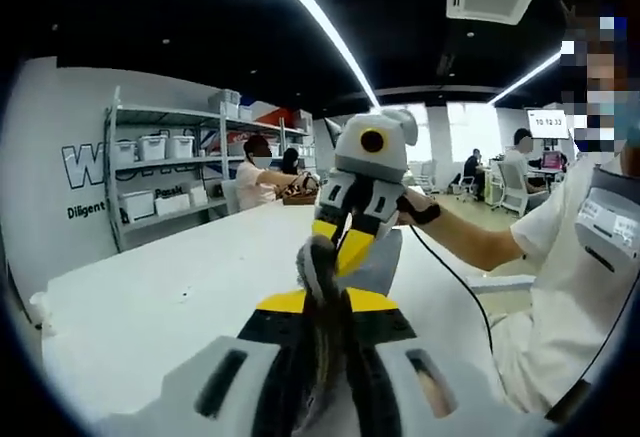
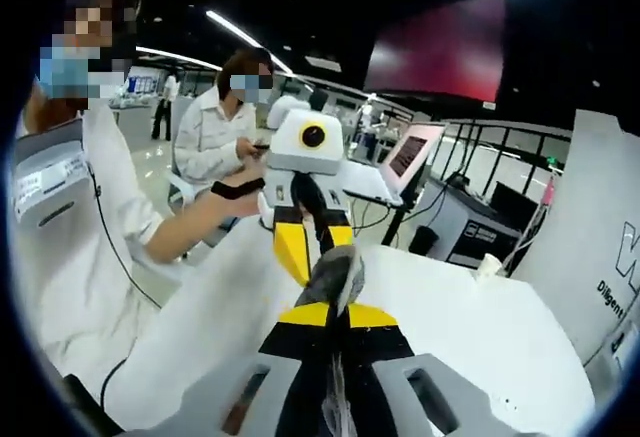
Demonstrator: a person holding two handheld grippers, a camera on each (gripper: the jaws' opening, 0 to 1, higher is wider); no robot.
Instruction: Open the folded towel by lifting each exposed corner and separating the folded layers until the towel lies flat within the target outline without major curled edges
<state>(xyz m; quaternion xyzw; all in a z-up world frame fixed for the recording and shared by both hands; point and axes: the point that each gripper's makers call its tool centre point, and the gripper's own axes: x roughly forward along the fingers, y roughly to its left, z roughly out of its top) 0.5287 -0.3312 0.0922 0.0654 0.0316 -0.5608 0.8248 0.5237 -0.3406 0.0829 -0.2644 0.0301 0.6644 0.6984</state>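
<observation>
Evidently both grippers, left gripper (image 1: 322,287) and right gripper (image 2: 335,297), clamped grey towel (image 1: 318,262) edges aloft over table (image 1: 150,297); uneven pulling risked slippage or curling

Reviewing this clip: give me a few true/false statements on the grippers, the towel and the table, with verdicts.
1. The left gripper is shut on the towel. True.
2. The right gripper hangs open with nothing in it. False: it is shut on a bunch of the towel.
3. The towel lies flat on the white table. False: it is bunched between the jaws, above the table.
4. The two grippers face each other. True.
5. Shelving with white bins stands behind the table. True.
</observation>
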